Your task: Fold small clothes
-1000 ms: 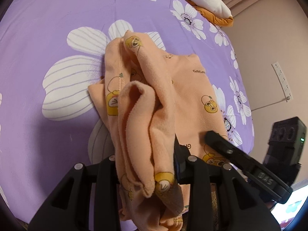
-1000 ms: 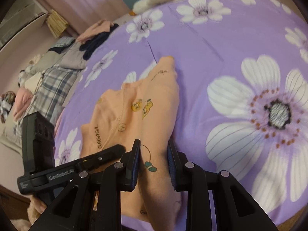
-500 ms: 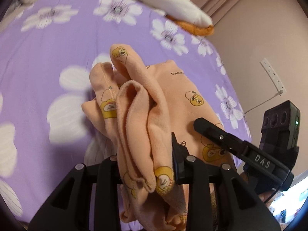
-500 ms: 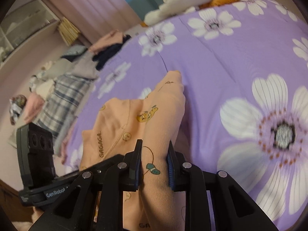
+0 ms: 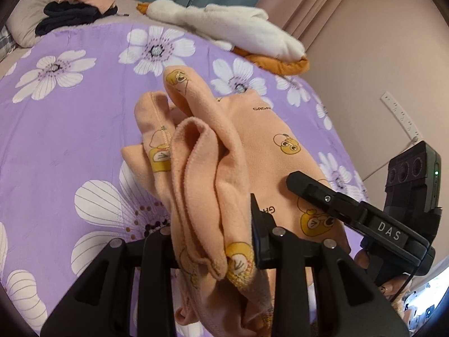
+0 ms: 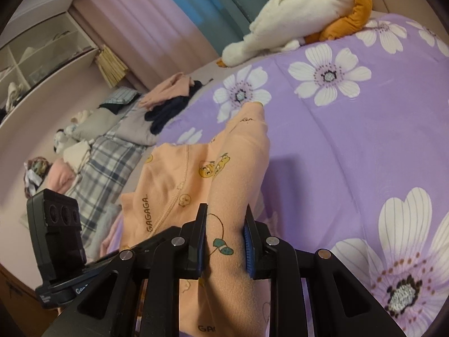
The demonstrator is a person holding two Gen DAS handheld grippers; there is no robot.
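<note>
A small peach garment [image 5: 247, 146] printed with yellow cartoon ducks and the word GAGAGA hangs bunched over a purple flowered bedspread [image 5: 70, 129]. My left gripper [image 5: 213, 236] is shut on a thick folded bunch of its edge. The garment [image 6: 196, 174] also shows in the right wrist view, where my right gripper [image 6: 224, 241] is shut on another part of it. Both hold the cloth lifted above the bed, side by side. The right gripper's black body [image 5: 359, 213] shows in the left wrist view.
A white and orange plush goose [image 5: 233, 31] lies at the bed's far edge. Folded peach and dark clothes [image 5: 78, 5] sit at the far left. A plaid blanket [image 6: 103, 163] and more clothes lie left of the bed. A wall [image 5: 373, 56] stands at the right.
Both grippers have risen and tilted up with the garment. More of the far bed, the plush goose and the curtains has come into view. The grips have not changed.
</note>
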